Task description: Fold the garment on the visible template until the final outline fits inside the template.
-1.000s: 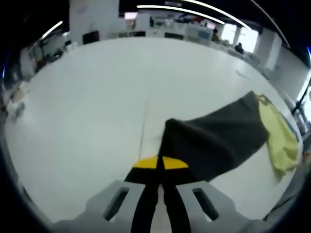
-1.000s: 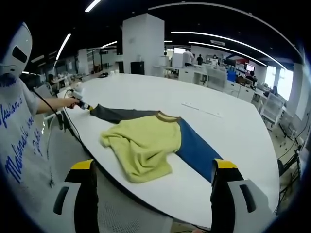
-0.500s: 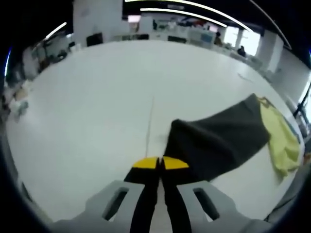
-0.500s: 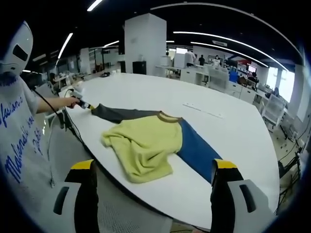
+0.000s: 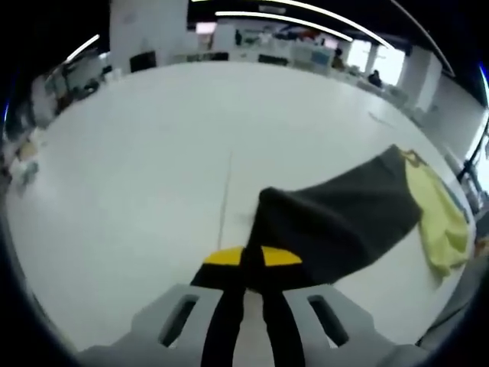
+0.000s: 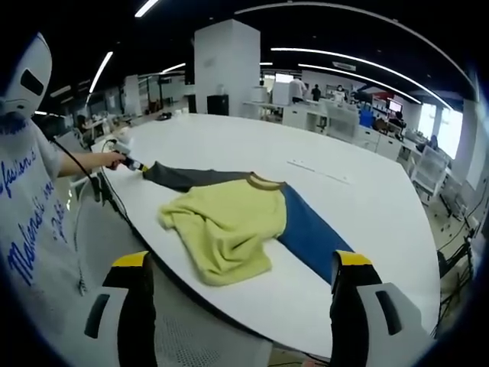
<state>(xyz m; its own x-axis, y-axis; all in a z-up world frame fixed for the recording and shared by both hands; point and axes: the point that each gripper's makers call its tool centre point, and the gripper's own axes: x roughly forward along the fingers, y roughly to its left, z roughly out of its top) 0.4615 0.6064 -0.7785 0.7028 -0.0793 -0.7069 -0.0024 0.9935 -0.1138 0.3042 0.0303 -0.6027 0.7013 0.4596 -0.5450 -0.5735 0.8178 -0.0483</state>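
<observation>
The garment lies on the white table: a yellow body, a dark grey sleeve stretched to the left and a blue sleeve to the right. In the left gripper view, my left gripper is shut on the end of the grey sleeve, which runs off to the yellow body. In the right gripper view, that gripper shows small at the sleeve's far end, in a hand. My right gripper stands wide open, short of the table's near edge, with nothing between its fingers.
A thin faint line runs across the table ahead of the left gripper. A short pale mark lies beyond the garment. A person in a white printed shirt stands at the table's left end. Desks and people fill the background.
The left gripper view has swayed a little, with the sleeve end still pinched. The garment and the right gripper have stayed put.
</observation>
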